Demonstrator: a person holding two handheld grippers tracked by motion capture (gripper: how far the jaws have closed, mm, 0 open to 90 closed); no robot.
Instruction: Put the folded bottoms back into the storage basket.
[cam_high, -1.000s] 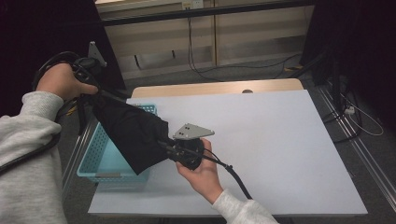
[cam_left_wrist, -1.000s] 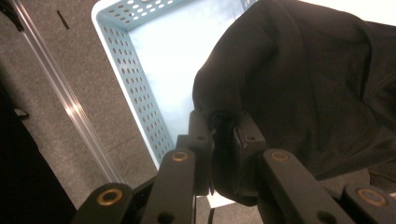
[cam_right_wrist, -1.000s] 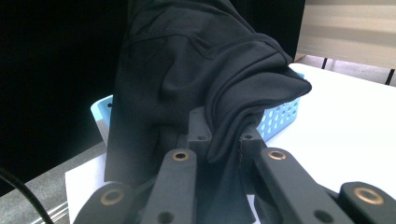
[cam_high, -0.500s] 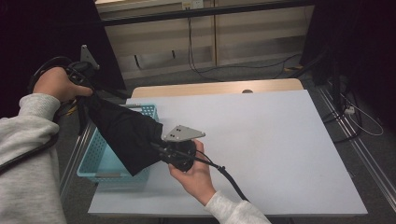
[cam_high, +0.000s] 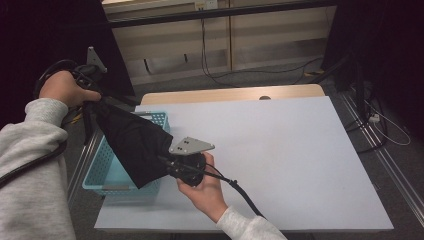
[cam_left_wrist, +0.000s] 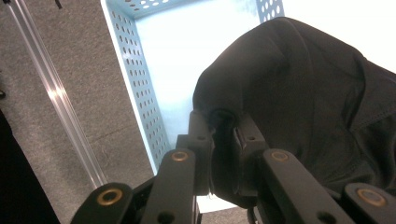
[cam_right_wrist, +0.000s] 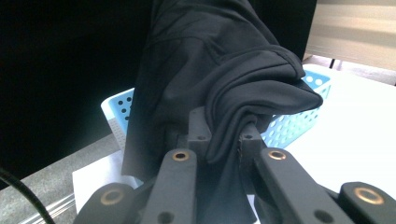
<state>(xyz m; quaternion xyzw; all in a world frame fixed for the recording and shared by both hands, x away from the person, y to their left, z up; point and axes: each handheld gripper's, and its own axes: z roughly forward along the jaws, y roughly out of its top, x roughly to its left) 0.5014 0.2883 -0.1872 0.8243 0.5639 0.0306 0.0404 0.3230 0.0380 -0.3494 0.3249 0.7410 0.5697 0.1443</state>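
Black garment (cam_high: 132, 142) stretched diagonally from upper left toward frame centre, above blue basket (cam_high: 102, 175). Clamped at top by left gripper (cam_high: 90, 82), at bottom by right gripper (cam_high: 172, 165).

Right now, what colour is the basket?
Light blue, with rows of round holes in its walls. The basket shows best in the left gripper view.
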